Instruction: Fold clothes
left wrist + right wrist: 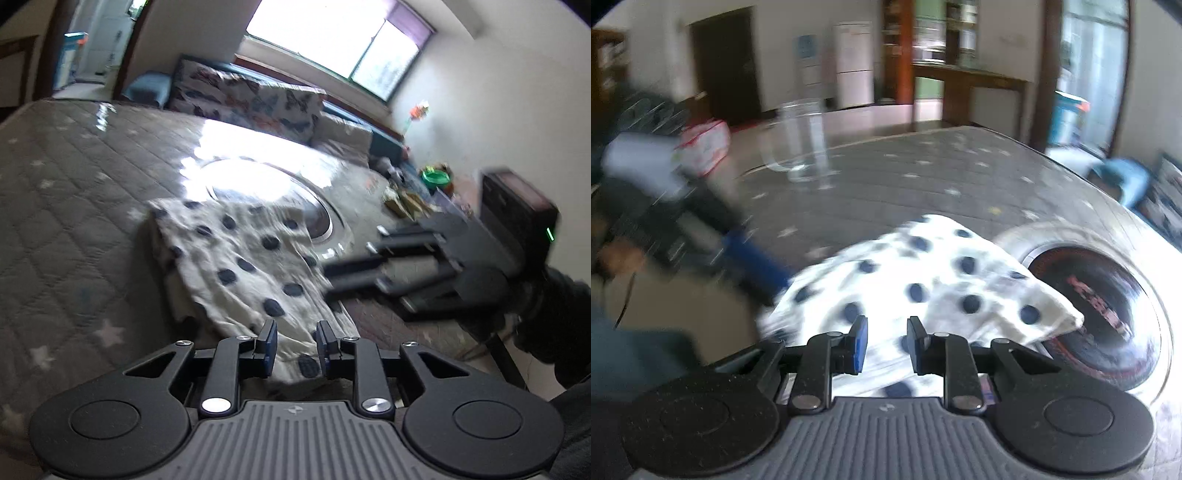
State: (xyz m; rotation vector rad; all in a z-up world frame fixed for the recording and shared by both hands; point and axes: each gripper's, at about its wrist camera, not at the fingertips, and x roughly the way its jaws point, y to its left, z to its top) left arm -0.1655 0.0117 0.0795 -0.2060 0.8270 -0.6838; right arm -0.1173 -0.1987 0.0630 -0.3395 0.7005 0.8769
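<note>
Evidently the polka-dot cloth (pixel 240 258) is lying folded on the counter (pixel 74 184), its 3 o'clock corner overlapping a round inset (pixel 1108 295). Both the left tool (pixel 295 345) and right tool (pixel 886 343) are hovering over its near edge, jaws apart and gripping nothing, probably because that fold is finished.

Soft, creased white cloth with dark dots (pixel 243 258); quilted matt grey mattress (pixel 74 206); glossy metal bowl (pixel 1108 295); clear smooth plastic jug (pixel 805 144), upper left.
</note>
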